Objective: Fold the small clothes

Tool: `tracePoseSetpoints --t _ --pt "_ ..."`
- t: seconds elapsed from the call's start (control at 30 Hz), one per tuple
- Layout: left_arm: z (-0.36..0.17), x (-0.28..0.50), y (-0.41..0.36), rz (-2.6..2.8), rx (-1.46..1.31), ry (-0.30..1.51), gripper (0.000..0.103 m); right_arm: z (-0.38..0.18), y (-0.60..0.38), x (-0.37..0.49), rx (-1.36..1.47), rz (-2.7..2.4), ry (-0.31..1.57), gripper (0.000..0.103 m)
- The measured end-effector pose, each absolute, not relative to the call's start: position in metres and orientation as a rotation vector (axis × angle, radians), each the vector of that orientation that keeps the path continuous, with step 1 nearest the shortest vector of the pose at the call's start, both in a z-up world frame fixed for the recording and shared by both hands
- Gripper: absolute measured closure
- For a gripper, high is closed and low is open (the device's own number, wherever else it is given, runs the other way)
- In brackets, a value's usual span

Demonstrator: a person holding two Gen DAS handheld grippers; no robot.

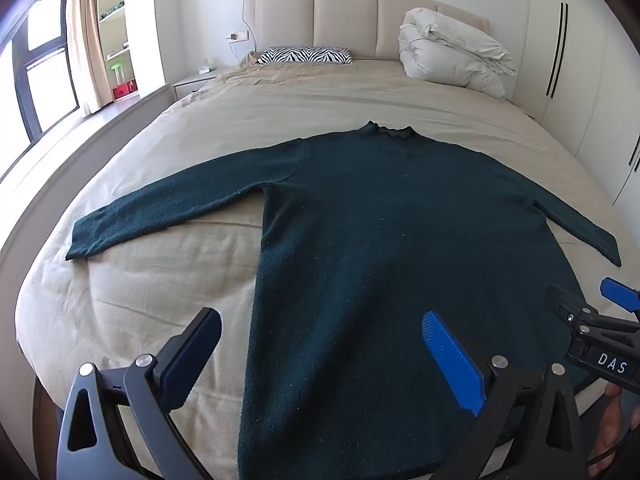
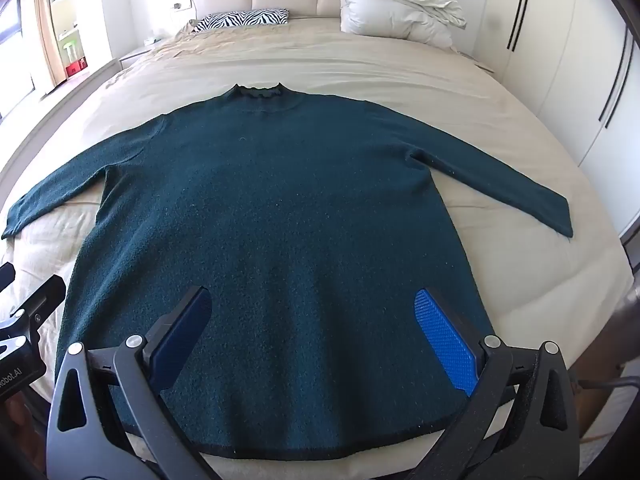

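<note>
A dark green long-sleeved sweater lies flat on the bed, collar away from me, both sleeves spread out to the sides; it also shows in the right wrist view. My left gripper is open and empty above the sweater's lower left part. My right gripper is open and empty above the sweater's hem, and it shows at the right edge of the left wrist view.
The beige bed sheet covers the bed. A folded white duvet and a zebra-print pillow lie by the headboard. White wardrobes stand at the right, a window and shelves at the left.
</note>
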State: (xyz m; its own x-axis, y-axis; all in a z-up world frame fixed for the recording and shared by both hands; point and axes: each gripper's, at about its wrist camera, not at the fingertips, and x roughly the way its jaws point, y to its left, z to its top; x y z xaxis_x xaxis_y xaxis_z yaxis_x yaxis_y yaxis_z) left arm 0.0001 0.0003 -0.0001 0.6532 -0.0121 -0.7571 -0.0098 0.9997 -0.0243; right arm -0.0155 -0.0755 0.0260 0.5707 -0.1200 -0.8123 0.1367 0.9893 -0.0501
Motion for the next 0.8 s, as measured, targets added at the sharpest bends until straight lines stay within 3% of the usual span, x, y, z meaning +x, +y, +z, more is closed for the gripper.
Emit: tracePoseSetpoints --t 0.8 --pt "-0.0086 -0.0032 0.0041 0.001 -0.017 0.856 0.000 0.0215 -0.0705 -0.0155 0.007 -0.144 0.960 0.000"
